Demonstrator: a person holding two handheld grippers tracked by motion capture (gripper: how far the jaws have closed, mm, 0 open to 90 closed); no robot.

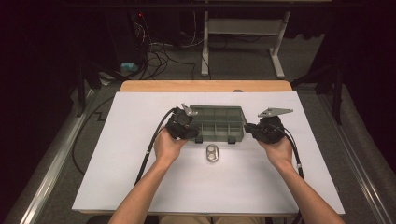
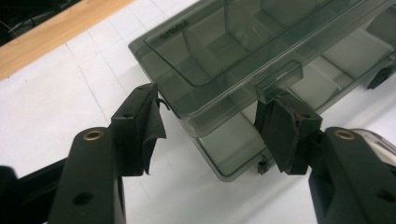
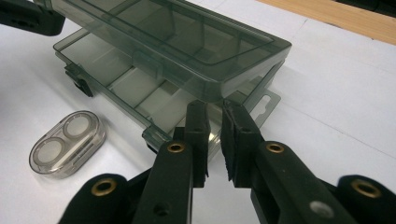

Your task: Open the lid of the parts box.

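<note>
**Flanking a smoke-grey compartment box with two hand-held grippers**

Lying on the white sheet that covers the desk (image 1: pixel 140 154), the translucent smoke-grey compartment box (image 1: pixel 217 122) sits near the middle of the surface, closer to the far edge than to the person. Its lid (image 3: pixel 187 42) is raised a little above the divided tray (image 3: pixel 126 88), so that a gap shows between the two along the front, where the dark latches (image 1: pixel 232 139) hang unfastened. Internal dividers are visible through the lid.

The left hand-held gripper (image 1: pixel 183 125) is at the left end of the box. In the left gripper view its jaws stand wide apart on either side of the near corner of the box; the left pad (image 2: pixel 148 122) is just beside the lid's corner, and the right pad (image 2: pixel 280 133) sits directly below the lid's small tab (image 2: pixel 279 80). Neither pad presses on the plastic, so this gripper is open and holds nothing.

The right hand-held gripper (image 1: pixel 256 129) is at the right end of the box. In the right gripper view its jaws are nearly together, with a narrow slit between the pads (image 3: pixel 231 135), just below the lid's corner and over the tray's rim; whether they pinch that rim cannot be told.

A small clear oval case (image 1: pixel 213 153) with two round wells lies on the sheet just in front of the box, between the two hands, touching nothing.
</note>
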